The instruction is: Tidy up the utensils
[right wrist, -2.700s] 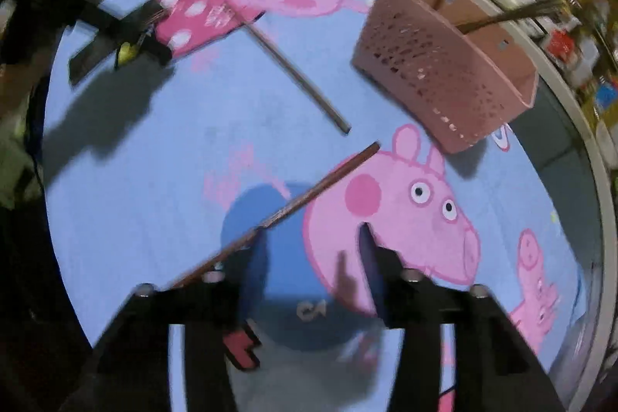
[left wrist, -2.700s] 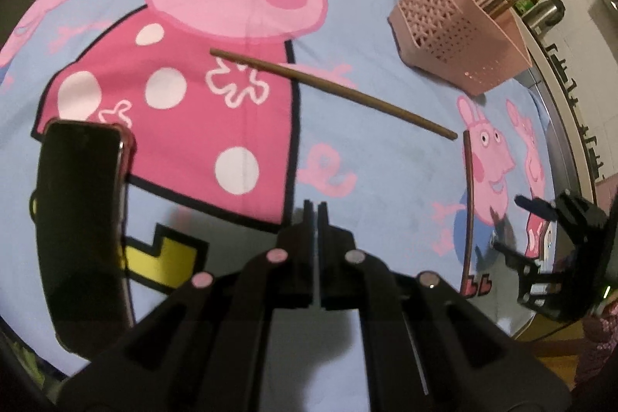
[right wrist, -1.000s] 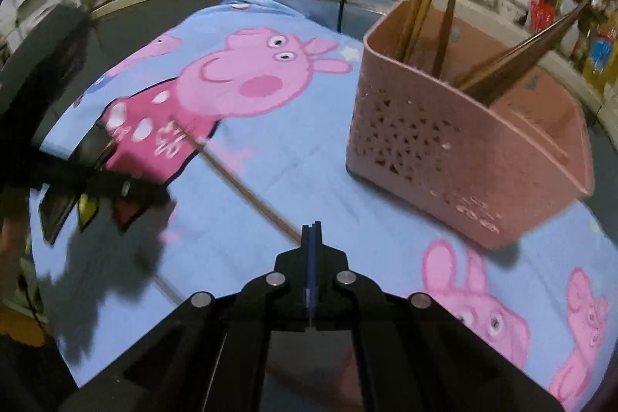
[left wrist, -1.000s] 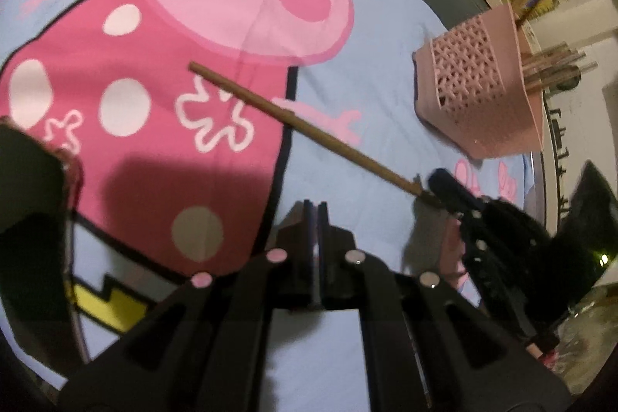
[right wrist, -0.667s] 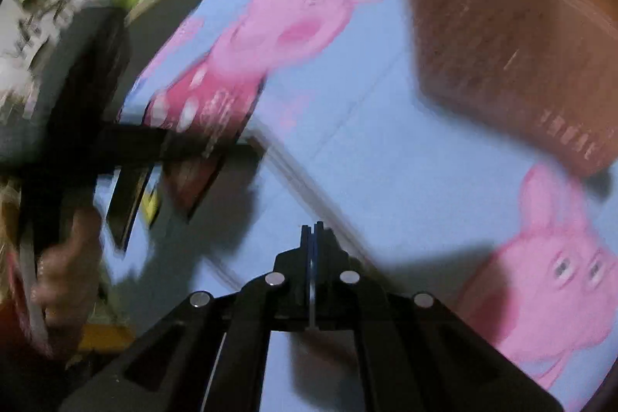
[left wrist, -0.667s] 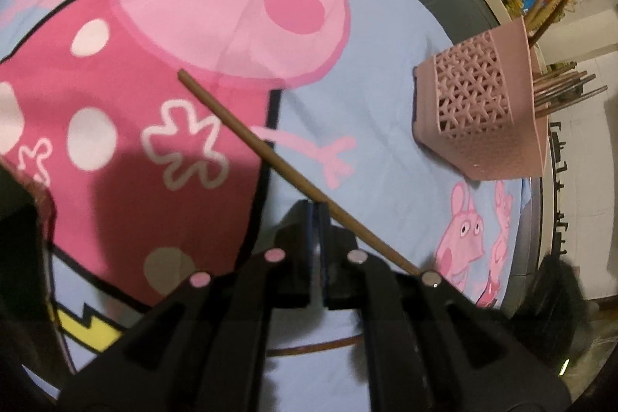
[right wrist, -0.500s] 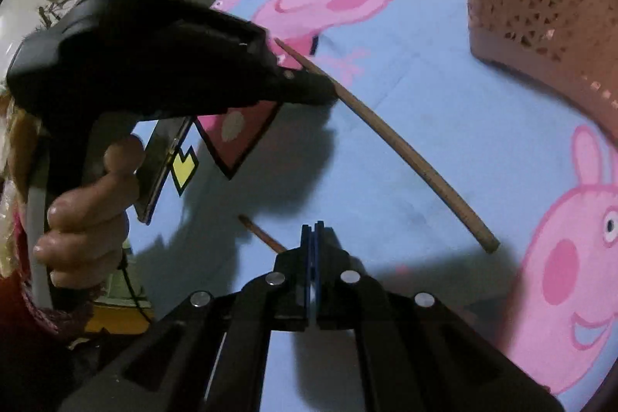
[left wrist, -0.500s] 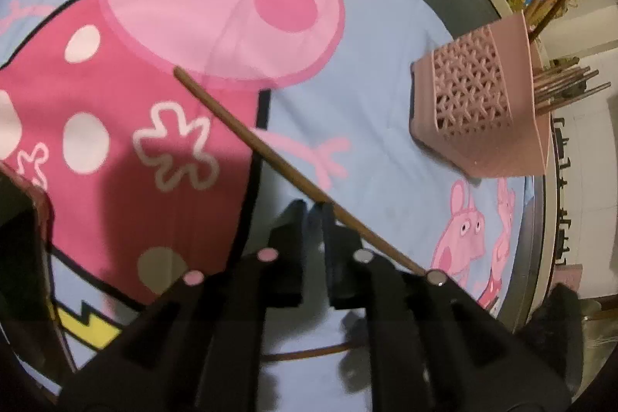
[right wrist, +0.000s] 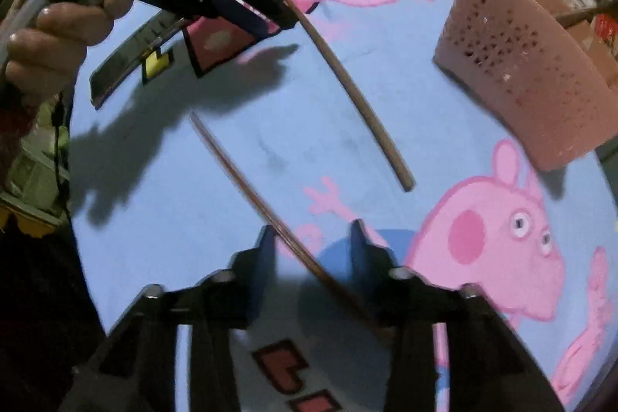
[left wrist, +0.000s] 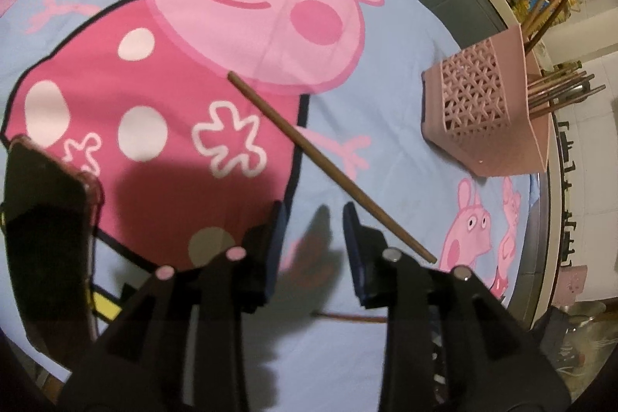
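A thick brown chopstick [left wrist: 309, 153] lies slanted on the cartoon-pig cloth. My left gripper [left wrist: 313, 215] hovers just short of it, its jaws opening with nothing between them; the stick passes just beyond the right fingertip. In the right wrist view that gripper [right wrist: 276, 22] hangs over the same chopstick [right wrist: 347, 83]. A thinner chopstick [right wrist: 239, 168] lies on the cloth and runs between the fingers of my right gripper [right wrist: 313, 230], which stands open, its pads apart from the stick. A pink perforated basket [right wrist: 513, 64] stands upright holding several chopsticks.
A dark phone [left wrist: 42, 230] lies on the cloth at the left, near the left gripper. The basket [left wrist: 479, 111] stands at the far right near the table's edge. A hand [right wrist: 42, 37] holds the left gripper. A cluttered counter runs behind the table.
The left jaws have parted from shut. The right gripper swung down over the thin chopstick and its jaws, shut half a second ago, now stand apart around it.
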Motion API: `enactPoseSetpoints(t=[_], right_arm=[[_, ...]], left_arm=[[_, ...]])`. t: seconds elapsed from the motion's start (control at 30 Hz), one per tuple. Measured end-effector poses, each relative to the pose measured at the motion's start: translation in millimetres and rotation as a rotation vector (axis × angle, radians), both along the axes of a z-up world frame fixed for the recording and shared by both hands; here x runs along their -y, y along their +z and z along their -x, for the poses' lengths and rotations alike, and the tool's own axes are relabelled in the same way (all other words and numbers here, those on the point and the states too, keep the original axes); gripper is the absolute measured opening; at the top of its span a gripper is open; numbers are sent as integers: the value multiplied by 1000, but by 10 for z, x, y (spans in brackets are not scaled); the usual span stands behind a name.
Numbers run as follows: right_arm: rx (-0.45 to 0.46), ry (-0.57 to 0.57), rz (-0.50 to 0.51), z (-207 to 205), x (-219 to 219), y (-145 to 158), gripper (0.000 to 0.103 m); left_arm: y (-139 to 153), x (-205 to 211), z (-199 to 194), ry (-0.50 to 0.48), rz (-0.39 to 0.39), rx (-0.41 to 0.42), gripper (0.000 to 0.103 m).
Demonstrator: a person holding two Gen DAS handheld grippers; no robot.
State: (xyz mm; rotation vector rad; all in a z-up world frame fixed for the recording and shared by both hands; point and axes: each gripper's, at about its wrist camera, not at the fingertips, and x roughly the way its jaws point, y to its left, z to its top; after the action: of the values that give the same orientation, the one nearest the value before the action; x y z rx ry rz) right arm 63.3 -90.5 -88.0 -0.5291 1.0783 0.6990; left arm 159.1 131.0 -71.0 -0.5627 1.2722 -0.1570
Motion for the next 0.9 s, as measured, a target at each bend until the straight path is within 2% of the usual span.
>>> enactPoseSetpoints(t=[0.13,0.23,0.3,0.37,0.43,0.5,0.57,0.63,0.77,0.83,0.9], right_arm=[[1,-35,11,76,77,-28,0],[-4,-118,-117,50,321,147,0],[27,-226,-199,-49,627,282,0],[60,-320,-207,-174,810,297,0],[86,-360,-175,-291,846,255,0],[100,-338,-112,-375,691,150,0],[75,-300,-52,-455,457,21,0],[90,-260,16,-568,285,5,0],[9,-159,29,-420,17,-9,0],[-72,-96,-27,-179,-115,-26,0],[-83,-72,-65,27,-179,-28,0]], left_arm=[[24,49,-18,-7,1,2,29],[25,159,-61,-23,-11,0,29],[3,224,-90,-32,-18,-7,29],[-31,303,-119,-39,-28,-16,29],[-40,352,-130,-33,-40,-13,31],[-35,388,-135,-35,-54,-11,34],[-29,406,-130,-42,-64,-10,36],[-24,426,-126,-52,-72,-9,36],[-9,467,-112,-79,-85,5,36],[-1,487,-85,-98,-105,23,36],[1,538,-46,-128,-138,50,36]])
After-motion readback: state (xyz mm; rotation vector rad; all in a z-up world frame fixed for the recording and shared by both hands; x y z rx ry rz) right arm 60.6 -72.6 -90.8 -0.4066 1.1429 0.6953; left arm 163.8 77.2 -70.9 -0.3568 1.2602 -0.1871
